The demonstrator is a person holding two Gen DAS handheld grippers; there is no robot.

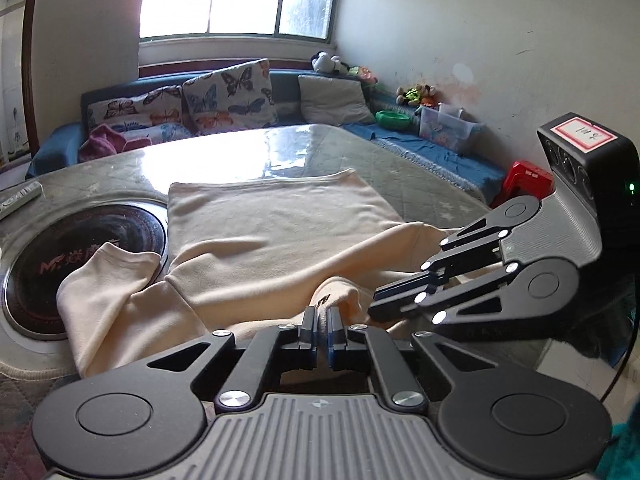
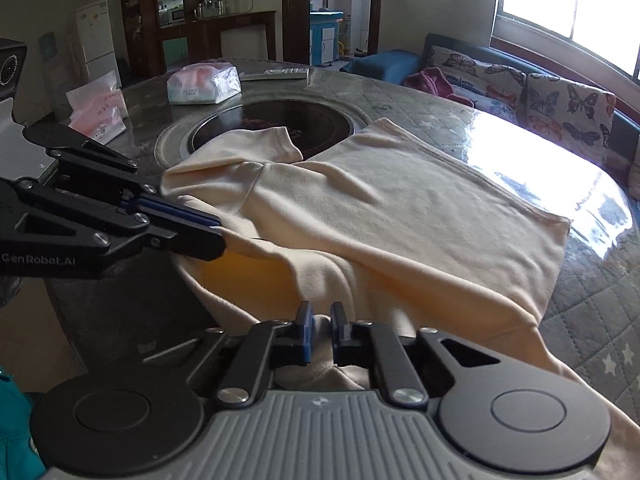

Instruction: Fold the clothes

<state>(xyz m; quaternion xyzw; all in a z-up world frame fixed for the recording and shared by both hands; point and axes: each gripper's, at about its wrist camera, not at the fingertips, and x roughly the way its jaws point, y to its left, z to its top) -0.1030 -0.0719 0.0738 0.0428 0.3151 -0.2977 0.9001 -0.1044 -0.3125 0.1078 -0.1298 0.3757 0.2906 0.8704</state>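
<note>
On the left of the table (image 1: 120, 168), a round black hob (image 1: 80, 256) is set into the top, and one sleeve (image 1: 104, 276) of the shirt (image 1: 272, 224) is laid over its rim. Only one shirt is seen, cream in colour, with two sleeves; the other sleeve (image 2: 552, 348) hangs off the near edge on the right side.

The shirt is spread flat on the table, and its long axis runs away from both tools, from the near edge toward the far hem (image 1: 264, 184) by the window. The near end is lifted from the table.

The left gripper (image 1: 320, 320) is seen with its jaws nearly closed on a small fold of the near edge, so the cloth is held. The right gripper (image 2: 320, 324) is seen with a narrow gap, and cloth is pinched between its fingers too. Both tools are close together at the same near edge, the left one a little further to the left, near the hob sleeve.

It is judged that the held edge must be carried forward, along the long axis, toward the far hem.

Further things are counted: one remote (image 2: 276, 74), two tissue packs (image 2: 204, 82), and on the sofa (image 1: 360, 128) about four cushions.
</note>
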